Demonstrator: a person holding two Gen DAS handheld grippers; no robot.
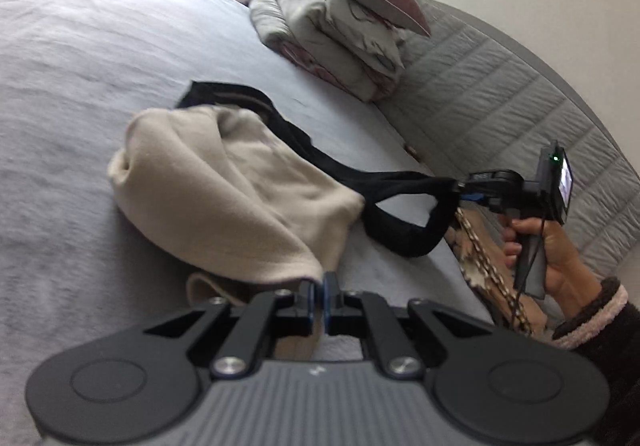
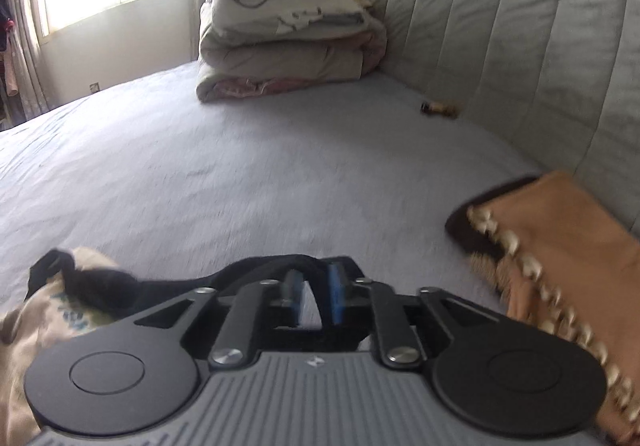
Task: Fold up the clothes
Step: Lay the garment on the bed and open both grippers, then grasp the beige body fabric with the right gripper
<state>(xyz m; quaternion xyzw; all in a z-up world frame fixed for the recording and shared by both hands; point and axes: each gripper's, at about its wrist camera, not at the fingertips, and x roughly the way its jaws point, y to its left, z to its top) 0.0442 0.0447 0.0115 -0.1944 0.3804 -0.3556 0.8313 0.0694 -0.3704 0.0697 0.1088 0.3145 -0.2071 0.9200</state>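
Beige knit garment (image 1: 224, 189) lies bunched on the bed sheet (image 1: 80, 125) straight ahead of the left gripper (image 1: 325, 300); its jaws are pressed together on the near hem of that beige cloth; black garment (image 1: 304, 143) runs out from under the beige one, off to the right, to the right gripper (image 1: 460, 189), which pinches its strap end taut; person's hand (image 1: 556, 258) on that handle; tan fringed cloth (image 1: 476, 246) sits below it; stacked pillows (image 1: 336, 29) far ahead by the headboard (image 1: 500, 85).

Right wrist view: right gripper (image 2: 316, 298) has blue pads narrowed on the black garment (image 2: 256, 274), a small gap showing between them; fabric trails left toward the beige garment (image 2: 48, 310); tan fringed cloth (image 2: 560, 258) just right of the tool; small object (image 2: 438, 108) far ahead, too small to tell.

Risks, judged: the two garments are tangled, so pulling apart may drag both; thin strap could slip from the narrow pinch; the right tool could snag the fringe alongside it; motion blur suggests fast moves, worsening slip.
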